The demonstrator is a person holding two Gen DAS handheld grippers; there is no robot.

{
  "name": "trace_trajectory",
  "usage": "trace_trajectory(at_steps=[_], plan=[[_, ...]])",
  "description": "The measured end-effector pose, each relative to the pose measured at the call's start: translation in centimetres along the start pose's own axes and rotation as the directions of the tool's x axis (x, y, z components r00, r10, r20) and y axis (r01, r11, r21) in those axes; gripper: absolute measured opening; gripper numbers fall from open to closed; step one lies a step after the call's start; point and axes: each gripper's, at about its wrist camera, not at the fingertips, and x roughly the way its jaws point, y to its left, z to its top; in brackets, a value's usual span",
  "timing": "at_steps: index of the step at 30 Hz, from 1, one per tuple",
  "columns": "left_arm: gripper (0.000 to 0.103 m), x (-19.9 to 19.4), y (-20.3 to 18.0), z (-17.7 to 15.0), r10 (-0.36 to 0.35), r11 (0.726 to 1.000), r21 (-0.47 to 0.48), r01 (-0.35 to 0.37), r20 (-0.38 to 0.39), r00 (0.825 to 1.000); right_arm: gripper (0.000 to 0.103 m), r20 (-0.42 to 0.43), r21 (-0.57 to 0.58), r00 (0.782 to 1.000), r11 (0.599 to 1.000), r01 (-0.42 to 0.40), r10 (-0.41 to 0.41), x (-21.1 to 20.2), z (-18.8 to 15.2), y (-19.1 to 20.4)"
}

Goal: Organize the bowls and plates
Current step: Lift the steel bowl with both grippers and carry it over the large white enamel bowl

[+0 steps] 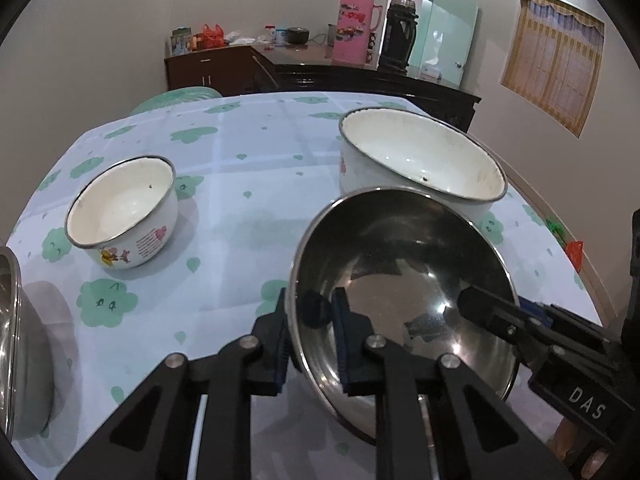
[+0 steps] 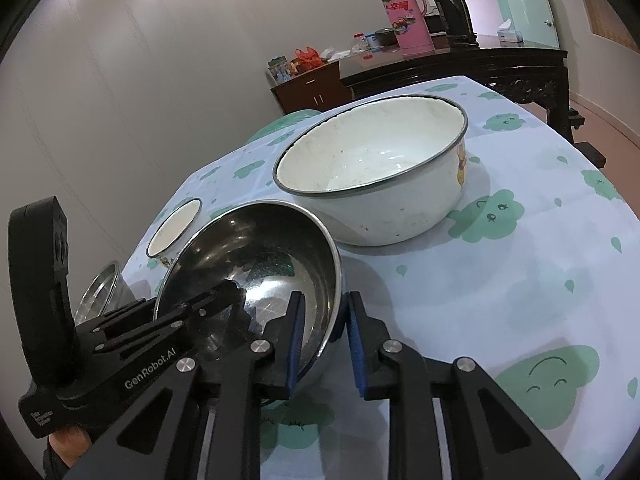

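A shiny steel bowl (image 1: 404,280) (image 2: 264,264) is held tilted above the table by both grippers. My left gripper (image 1: 310,320) is shut on its left rim, and it also shows in the right wrist view (image 2: 228,296). My right gripper (image 2: 322,328) is shut on its right rim, and it also shows in the left wrist view (image 1: 476,308). A large white enamel bowl (image 1: 420,160) (image 2: 376,172) stands just behind the steel bowl. A small white enamel bowl with a cartoon print (image 1: 124,212) (image 2: 174,228) stands at the left.
Another steel vessel (image 1: 12,344) (image 2: 100,292) stands at the table's left edge. The table has a pale blue cloth with green clouds (image 1: 248,200) (image 2: 520,264). A dark sideboard (image 1: 320,76) behind holds a pink thermos (image 1: 354,24) and a black flask (image 1: 400,34).
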Motion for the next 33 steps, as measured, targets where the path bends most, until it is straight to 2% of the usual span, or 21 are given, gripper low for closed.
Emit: trace_trajectory(at_steps=[5, 10, 25, 33], plan=[[0.016, -0.6, 0.3, 0.3, -0.001, 1.000, -0.016, 0.002, 0.017, 1.000, 0.021, -0.001, -0.006, 1.000, 1.000, -0.009, 0.009, -0.1, 0.0, 0.1], [0.017, -1.5, 0.2, 0.5, 0.029, 1.000, -0.011, -0.029, 0.056, 0.998, 0.018, 0.017, -0.022, 1.000, 1.000, -0.023, 0.023, -0.6, 0.0, 0.6], [0.017, -2.6, -0.7, 0.7, 0.068, 0.997, 0.015, -0.070, 0.101, 0.993, 0.018, 0.043, -0.032, 0.999, 0.999, -0.031, 0.032, -1.4, 0.2, 0.9], [0.017, -4.1, -1.2, 2.4, 0.065, 0.998, 0.016, -0.068, 0.149, 0.987, 0.018, 0.073, -0.030, 0.996, 0.999, -0.041, 0.043, -2.9, 1.9, 1.0]])
